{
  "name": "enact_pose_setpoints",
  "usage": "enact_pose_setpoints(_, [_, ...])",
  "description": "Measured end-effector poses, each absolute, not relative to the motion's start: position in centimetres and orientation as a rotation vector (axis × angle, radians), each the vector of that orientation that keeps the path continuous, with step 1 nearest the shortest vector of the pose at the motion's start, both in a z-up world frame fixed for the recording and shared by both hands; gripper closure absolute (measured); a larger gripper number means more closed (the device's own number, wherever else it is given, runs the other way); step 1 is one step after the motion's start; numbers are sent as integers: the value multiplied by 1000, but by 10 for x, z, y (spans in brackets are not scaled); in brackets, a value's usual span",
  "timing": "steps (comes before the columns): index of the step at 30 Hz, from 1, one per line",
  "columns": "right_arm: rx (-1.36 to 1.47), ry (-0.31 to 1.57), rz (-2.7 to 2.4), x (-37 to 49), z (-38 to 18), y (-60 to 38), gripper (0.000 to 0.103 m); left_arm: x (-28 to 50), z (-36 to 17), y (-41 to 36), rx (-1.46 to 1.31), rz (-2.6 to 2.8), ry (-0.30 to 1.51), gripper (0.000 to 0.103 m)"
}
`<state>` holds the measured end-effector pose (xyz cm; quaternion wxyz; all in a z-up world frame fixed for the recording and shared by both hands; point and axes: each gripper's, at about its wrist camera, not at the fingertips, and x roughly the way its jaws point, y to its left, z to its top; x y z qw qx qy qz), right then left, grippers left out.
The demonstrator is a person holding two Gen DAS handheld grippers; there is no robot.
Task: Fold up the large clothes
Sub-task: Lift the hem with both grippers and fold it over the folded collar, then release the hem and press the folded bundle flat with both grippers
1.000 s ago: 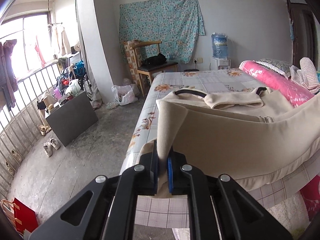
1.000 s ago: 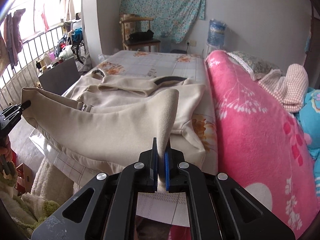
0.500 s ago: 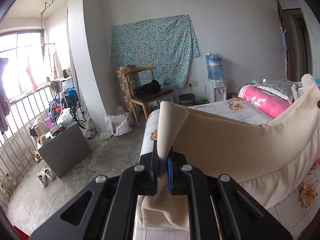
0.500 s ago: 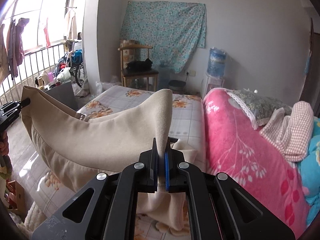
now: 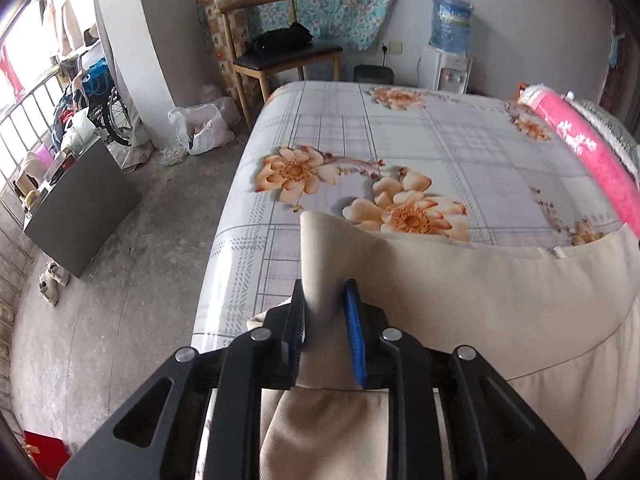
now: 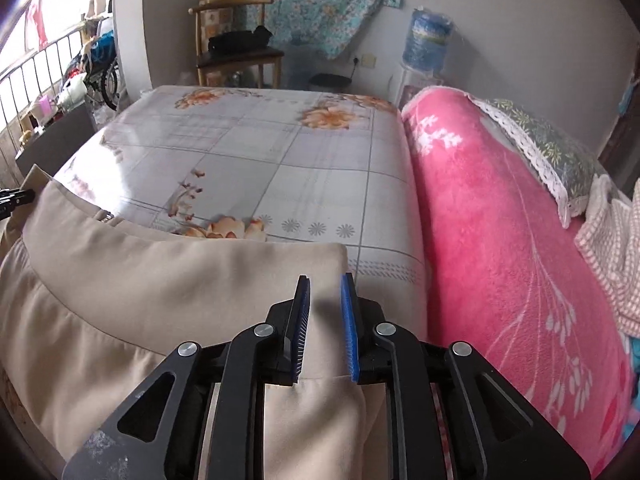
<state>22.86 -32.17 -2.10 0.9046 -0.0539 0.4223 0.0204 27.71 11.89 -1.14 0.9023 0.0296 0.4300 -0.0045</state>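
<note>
A large beige garment [image 5: 480, 300] lies folded across the near end of the bed; it also shows in the right wrist view [image 6: 160, 280]. My left gripper [image 5: 326, 300] sits at the garment's left corner with its jaws parted; a fold of cloth still stands up between them, touching the left pad. My right gripper [image 6: 325, 296] is open over the garment's right corner, which lies flat on the bed below the jaws. The left gripper's tip shows at the far left of the right wrist view [image 6: 14, 198].
The bed [image 5: 400, 140] has a floral checked sheet. A pink blanket [image 6: 500, 240] and pillows line its right side. A wooden chair [image 5: 276, 56], a water dispenser [image 5: 448, 40] and a grey box [image 5: 80, 208] stand on the concrete floor to the left and beyond.
Both grippers came down from a raised hold and laid the garment over itself on the bed. Both sets of jaws have opened; the right one has let go of the cloth.
</note>
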Motion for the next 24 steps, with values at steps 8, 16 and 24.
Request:
enact_pose_setpoints(8, [-45,971,296,230,-28,-298,76,271,-32,117,-102,-202,1021,63])
enact_pose_setpoints(16, [-56,942,7,199,-3,-355,75,225,-3,166,-221,-111,936,63])
enact_pose_setpoints(24, [-141,927,316,102,0,-307,70,140,-15,142,-238,-334,960,56])
